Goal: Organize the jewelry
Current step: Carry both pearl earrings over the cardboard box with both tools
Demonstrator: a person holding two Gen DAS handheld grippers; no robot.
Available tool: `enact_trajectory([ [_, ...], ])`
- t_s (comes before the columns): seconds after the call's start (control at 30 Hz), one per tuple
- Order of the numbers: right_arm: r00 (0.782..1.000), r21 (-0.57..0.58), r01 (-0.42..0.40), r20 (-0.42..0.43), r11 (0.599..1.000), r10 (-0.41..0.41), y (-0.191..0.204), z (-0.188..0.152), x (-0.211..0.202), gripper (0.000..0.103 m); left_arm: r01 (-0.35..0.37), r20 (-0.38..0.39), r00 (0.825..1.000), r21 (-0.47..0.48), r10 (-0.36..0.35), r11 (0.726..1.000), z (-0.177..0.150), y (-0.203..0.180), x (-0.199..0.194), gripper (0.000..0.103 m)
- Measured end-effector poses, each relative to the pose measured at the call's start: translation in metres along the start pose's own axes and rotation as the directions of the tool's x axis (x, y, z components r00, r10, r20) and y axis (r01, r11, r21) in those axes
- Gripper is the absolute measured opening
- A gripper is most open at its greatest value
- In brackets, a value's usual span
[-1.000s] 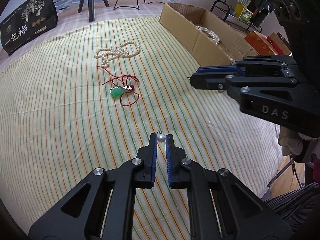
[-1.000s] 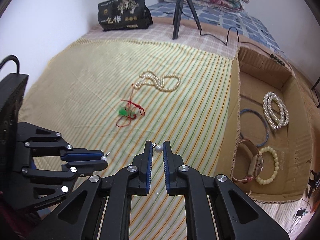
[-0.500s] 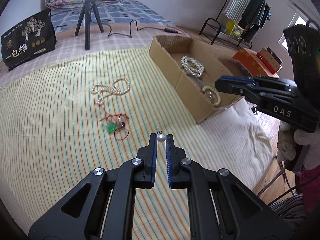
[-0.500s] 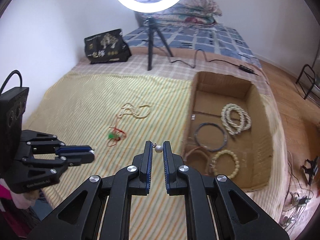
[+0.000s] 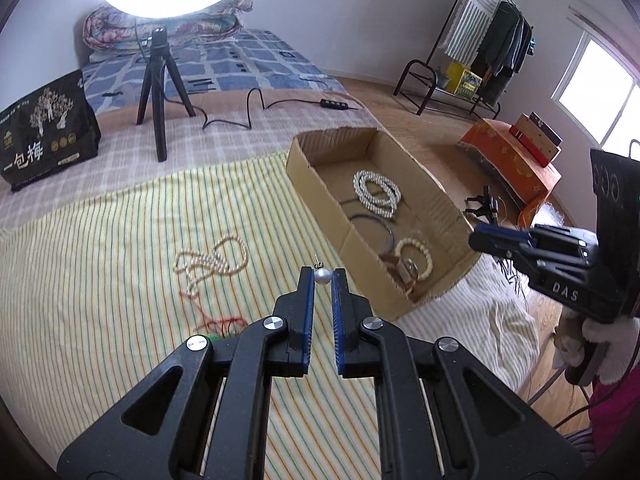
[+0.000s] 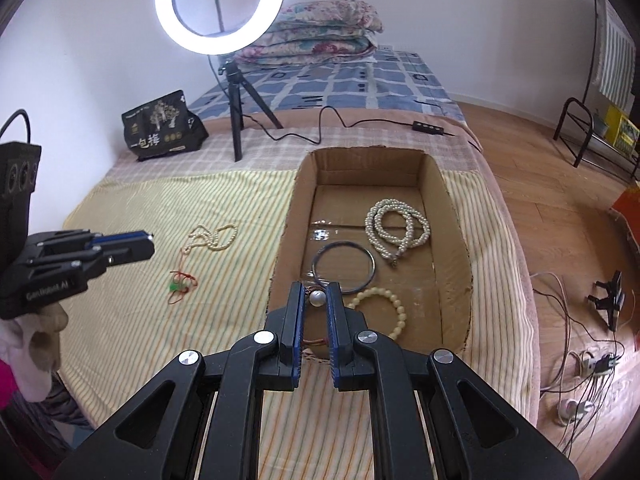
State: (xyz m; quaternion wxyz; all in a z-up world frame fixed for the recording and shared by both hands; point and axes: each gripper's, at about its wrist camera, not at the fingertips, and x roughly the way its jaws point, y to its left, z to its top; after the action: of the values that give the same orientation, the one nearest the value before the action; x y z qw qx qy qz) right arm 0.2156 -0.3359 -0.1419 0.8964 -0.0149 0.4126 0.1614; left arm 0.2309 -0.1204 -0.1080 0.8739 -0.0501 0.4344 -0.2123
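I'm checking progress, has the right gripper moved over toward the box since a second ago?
Yes. The right gripper, shut on a pearl earring, has swung from over the striped sheet to the near edge of the cardboard box.

My left gripper (image 5: 322, 276) points downward, its jaws closed on a small pearl earring (image 5: 322, 275). My right gripper (image 6: 317, 298) tilts down likewise, jaws pinching another pearl earring (image 6: 317, 298). A pale-gloved hand (image 5: 600, 344) holds its handle.
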Motion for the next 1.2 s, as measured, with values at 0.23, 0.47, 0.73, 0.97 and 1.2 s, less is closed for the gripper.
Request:
enact_trajectory([
  [0.23, 1.000, 0.021, 0.013, -0.012, 1.000, -0.012, -0.010, -0.002, 0.003, 0.009, -0.002, 0.015, 1.000, 0.022, 0.001, 1.000, 0.029, -0.009, 0.016, 0.007],
  [0.47, 0.999, 0.041, 0.021, -0.032, 0.999, -0.019, -0.018, -0.003, 0.009, 0.009, -0.003, 0.008, 1.000, 0.056, 0.003, 0.998, 0.051, -0.023, 0.042, 0.007],
  [0.73, 0.999, 0.067, 0.027, -0.047, 0.997, -0.024, -0.028, -0.005, 0.015, 0.009, -0.013, -0.008, 1.000, 0.085, 0.014, 0.996, 0.071, -0.039, 0.078, 0.007],
  [0.97, 0.998, 0.081, 0.025, -0.060, 0.996, -0.020, -0.032, -0.006, 0.021, 0.009, -0.009, -0.036, 0.999, 0.089, 0.013, 0.996, 0.079, -0.047, 0.103, 0.007],
  [1.2, 0.997, 0.084, 0.022, -0.071, 0.996, -0.016, -0.034, -0.007, 0.025, 0.009, -0.007, -0.051, 0.999, 0.099, 0.012, 0.995, 0.081, -0.055, 0.114, 0.007],
])
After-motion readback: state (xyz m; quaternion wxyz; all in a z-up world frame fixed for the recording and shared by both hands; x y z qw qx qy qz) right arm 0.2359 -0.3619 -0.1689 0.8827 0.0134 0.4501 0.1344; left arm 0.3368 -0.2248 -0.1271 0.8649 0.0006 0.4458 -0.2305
